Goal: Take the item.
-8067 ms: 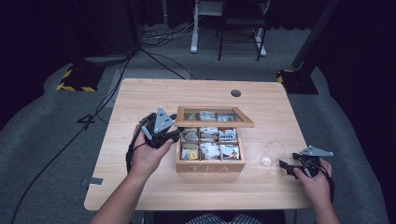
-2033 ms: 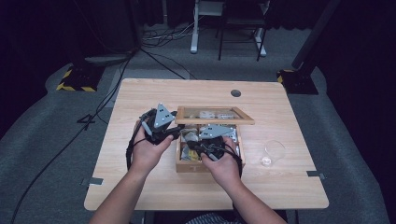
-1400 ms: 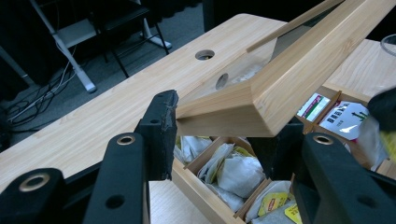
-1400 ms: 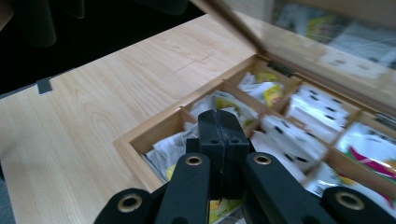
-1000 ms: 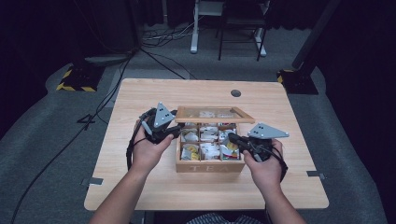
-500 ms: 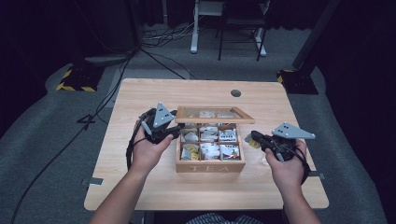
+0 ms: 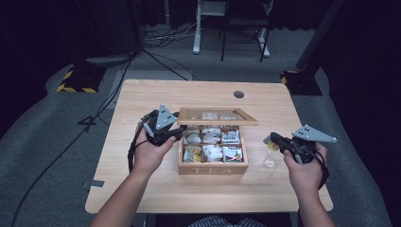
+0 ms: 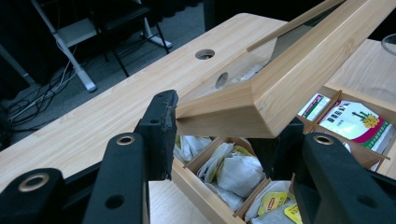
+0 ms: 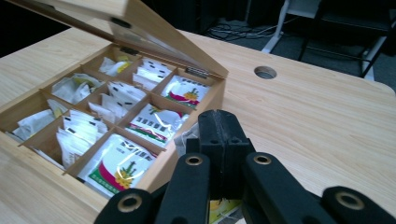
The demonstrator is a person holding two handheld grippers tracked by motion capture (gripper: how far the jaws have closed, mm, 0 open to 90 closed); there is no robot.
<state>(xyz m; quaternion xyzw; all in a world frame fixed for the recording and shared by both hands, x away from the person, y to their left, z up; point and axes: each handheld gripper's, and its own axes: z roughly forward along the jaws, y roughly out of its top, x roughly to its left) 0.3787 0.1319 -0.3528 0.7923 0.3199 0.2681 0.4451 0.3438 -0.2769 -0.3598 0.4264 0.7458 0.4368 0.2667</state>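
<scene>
High view, left gripper: jaws nearly closed, clamped on the left front corner of the raised lid of the tea box.
High view, right gripper: jaws fully closed on a tea bag, yellow patch showing at the tips; held right of the box, just beside a clear glass cup on the table.
High view, writing: "TEA" on the box's front wall.
Left gripper view, jaws: narrow gap, pads pressed on both sides of the lid corner; lid tilted up, slanting away to the upper right.
Left gripper view, below the jaws: open compartments with white sachets; farther right, sachets with a yellow flower print, lettering too small to read.
Right gripper view, jaws: shut tight, tea bag pinched between them, yellow and white paper showing under the pads.
Right gripper view, left of the jaws: open box with rows of sachets, green, red and yellow print, text unreadable.
</scene>
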